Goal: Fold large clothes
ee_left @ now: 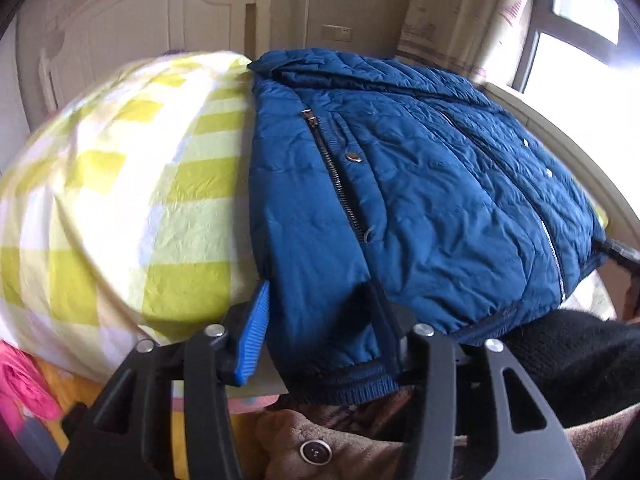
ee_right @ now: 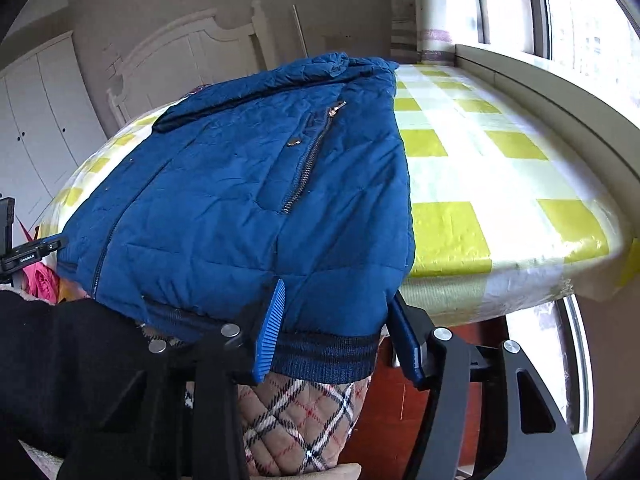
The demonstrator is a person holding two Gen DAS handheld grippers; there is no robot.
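Note:
A blue quilted jacket (ee_left: 420, 184) lies on a bed with a yellow-and-white checked sheet (ee_left: 132, 184), its ribbed hem hanging over the near edge. My left gripper (ee_left: 324, 344) is open, its fingers straddling the hem's left corner; the right finger is hidden behind the cloth. In the right wrist view the jacket (ee_right: 240, 184) fills the left half of the sheet (ee_right: 480, 152). My right gripper (ee_right: 336, 328) is open, with blue fingers (ee_right: 270, 328) on either side of the hem's right corner.
A brown garment with a button (ee_left: 316, 450) and a plaid quilted garment (ee_right: 300, 428) lie below the bed edge. A black sleeve (ee_right: 60, 360) is at the left. A window sill (ee_right: 560, 92) runs along the right. A white headboard (ee_right: 192, 52) stands at the back.

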